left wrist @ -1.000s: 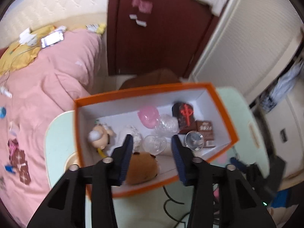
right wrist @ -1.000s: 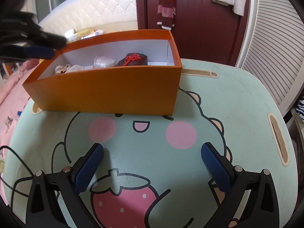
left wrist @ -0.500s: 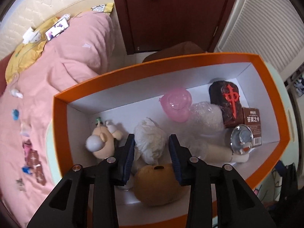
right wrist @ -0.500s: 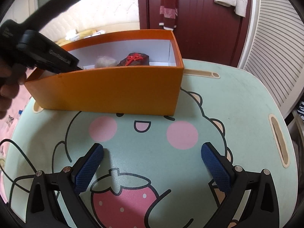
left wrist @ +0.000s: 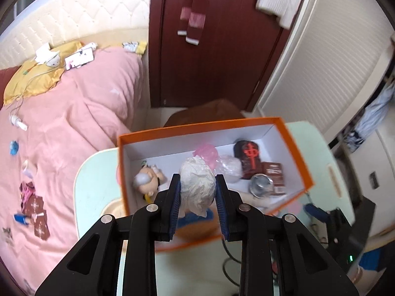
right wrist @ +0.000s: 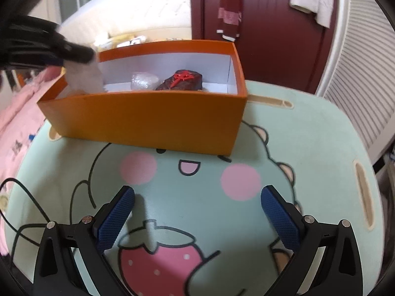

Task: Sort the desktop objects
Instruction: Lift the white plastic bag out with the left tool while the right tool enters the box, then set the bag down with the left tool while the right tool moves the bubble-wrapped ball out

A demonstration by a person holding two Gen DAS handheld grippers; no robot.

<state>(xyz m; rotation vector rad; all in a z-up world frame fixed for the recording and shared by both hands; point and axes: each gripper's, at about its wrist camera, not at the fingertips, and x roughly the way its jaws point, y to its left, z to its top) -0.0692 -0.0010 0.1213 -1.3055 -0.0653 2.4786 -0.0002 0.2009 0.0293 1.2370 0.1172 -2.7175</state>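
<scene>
While the left gripper point(left wrist: 197, 192) hangs above the open orange cardboard box point(left wrist: 295, 148), its two blue-padded fingers are pressed against either side of a crumpled white paper-wrapped bundle point(left wrist: 197, 187), which they pinch clear of the box floor. From the right wrist view the same bundle point(right wrist: 85, 76) appears at the box's left end, raised about level with the rim, though motion blur there leaves its exact height uncertain.

Contents lying inside the box:
- a small cartoon figurine with a pale round head point(left wrist: 148, 180), at the left end;
- a translucent pink plastic piece point(left wrist: 206, 151), just behind the held bundle;
- a clear crinkled plastic ball point(left wrist: 230, 166), beside a dark brown block marked with a red character point(left wrist: 249, 156);
- a small brown printed packet point(left wrist: 274, 172), touching the block's near side;
- a round shiny silver item point(left wrist: 260, 186), in front of the packet.

The box stands on a mint-green tabletop printed with a cartoon face and a strawberry point(right wrist: 308, 148), toward its far edge.

The right gripper point(right wrist: 197, 212) is low over the near part of that tabletop, jaws spread wide with nothing between them, well apart from the box. A thin black cable point(right wrist: 17, 231) loops across the table's left near corner.

Beyond the table lie a bed with a pink quilt point(left wrist: 74, 128) and a dark red door point(left wrist: 217, 61).
</scene>
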